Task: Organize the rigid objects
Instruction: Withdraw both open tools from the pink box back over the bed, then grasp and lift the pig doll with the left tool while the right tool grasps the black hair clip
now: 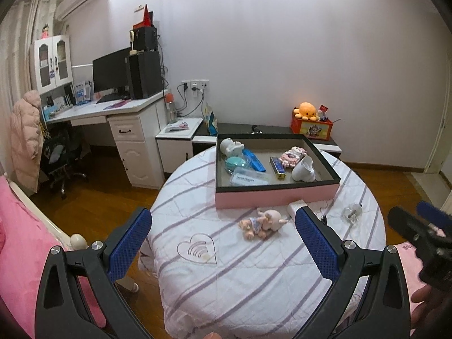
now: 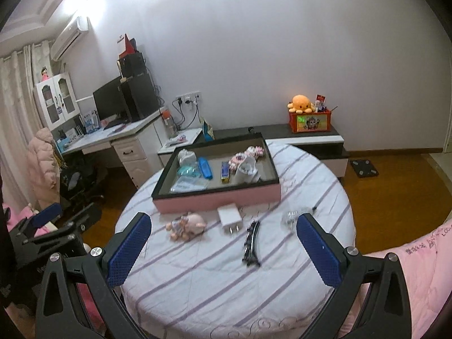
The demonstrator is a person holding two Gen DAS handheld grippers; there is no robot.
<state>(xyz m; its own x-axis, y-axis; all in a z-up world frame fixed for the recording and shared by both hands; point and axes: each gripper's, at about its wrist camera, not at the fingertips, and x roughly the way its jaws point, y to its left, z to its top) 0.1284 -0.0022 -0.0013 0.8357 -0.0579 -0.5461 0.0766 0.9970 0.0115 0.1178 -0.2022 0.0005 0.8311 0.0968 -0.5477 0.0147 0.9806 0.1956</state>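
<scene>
A pink-sided tray (image 1: 275, 196) (image 2: 220, 199) stands at the far side of a round table (image 1: 226, 282) (image 2: 212, 282) with a striped cloth. It holds several small items, among them a white cup (image 1: 303, 169) and a blue case (image 1: 254, 161). In front of the tray lie a pink pig figure (image 1: 261, 223) (image 2: 186, 224), a white charger (image 2: 230, 216), a black hair clip (image 2: 251, 243) and a clear glass knob (image 1: 350, 213) (image 2: 291, 217). My left gripper (image 1: 223, 250) is open and empty above the table's near side. My right gripper (image 2: 223, 254) is open and empty, above the clip.
A white desk (image 1: 113, 113) with a monitor stands at the left wall, an office chair (image 1: 62, 158) beside it. A low cabinet (image 2: 310, 138) behind the table carries a red box with an orange plush. Pink bedding (image 1: 25, 243) (image 2: 418, 276) lies at both near sides.
</scene>
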